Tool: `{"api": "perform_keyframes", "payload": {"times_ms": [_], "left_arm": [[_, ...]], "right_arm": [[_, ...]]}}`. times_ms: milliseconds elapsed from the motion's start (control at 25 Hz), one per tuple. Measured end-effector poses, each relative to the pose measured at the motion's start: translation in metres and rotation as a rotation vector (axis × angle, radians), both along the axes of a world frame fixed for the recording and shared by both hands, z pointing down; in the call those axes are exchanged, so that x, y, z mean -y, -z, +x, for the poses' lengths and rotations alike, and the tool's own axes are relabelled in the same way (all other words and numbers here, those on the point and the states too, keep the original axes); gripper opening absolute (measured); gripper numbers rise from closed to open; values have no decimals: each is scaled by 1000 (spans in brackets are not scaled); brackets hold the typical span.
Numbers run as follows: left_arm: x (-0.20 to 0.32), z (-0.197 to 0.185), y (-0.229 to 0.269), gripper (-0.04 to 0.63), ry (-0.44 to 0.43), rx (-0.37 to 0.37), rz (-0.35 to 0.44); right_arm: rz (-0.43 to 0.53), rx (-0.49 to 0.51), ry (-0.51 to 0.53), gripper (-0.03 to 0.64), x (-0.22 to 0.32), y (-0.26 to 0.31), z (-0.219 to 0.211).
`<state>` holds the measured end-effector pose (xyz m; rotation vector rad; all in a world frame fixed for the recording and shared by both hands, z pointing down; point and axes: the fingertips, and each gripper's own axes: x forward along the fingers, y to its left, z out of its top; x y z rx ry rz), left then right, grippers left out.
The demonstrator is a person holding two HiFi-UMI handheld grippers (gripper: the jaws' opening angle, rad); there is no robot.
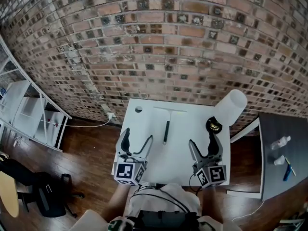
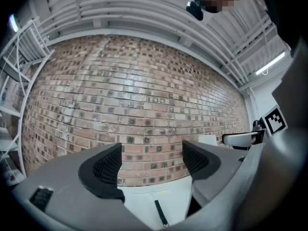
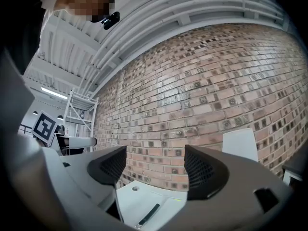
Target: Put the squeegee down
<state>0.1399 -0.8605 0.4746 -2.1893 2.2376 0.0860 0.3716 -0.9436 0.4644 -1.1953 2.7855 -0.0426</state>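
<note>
The squeegee point(image 1: 166, 129) lies flat on the white table point(image 1: 185, 129), free of both grippers. Its long axis runs straight away from the person towards the brick wall point(image 1: 159, 42). The thin blade sits crosswise at the far end, and the dark handle points back at the gap between the two grippers. It is ahead of the left gripper point(image 1: 137, 144) and a little to that gripper's right. From the right gripper point(image 1: 202, 146) it is ahead and to the left. The handle's near tip stops short of both sets of fingertips and touches neither.

In the left gripper view the jaws stand wide apart, about as far as they go, with only the wall and the table edge showing between the ribbed pads. Nothing is held or touched. The squeegee handle shows low in that view, beneath the gap and just right of its middle.

The right gripper view shows the same thing: jaws spread wide, nothing between them, and the handle lying low and slightly left of the gap. Both grippers hover over the near edge of the table and point roughly level at the wall.

A white tube-shaped object point(image 1: 231, 106) stands beyond the right gripper, to its right, with a small black and gold thing point(image 1: 214, 125) at its foot
</note>
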Motion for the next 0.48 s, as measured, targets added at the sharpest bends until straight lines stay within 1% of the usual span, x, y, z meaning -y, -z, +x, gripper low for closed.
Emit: {"api": "perform_keyframes", "payload": {"times_ms": [480], "left_arm": [[4,5,-2,388,-19,-7,-4]], "right_arm": [[-3,-9,-4,387,1,-1,3]]}}
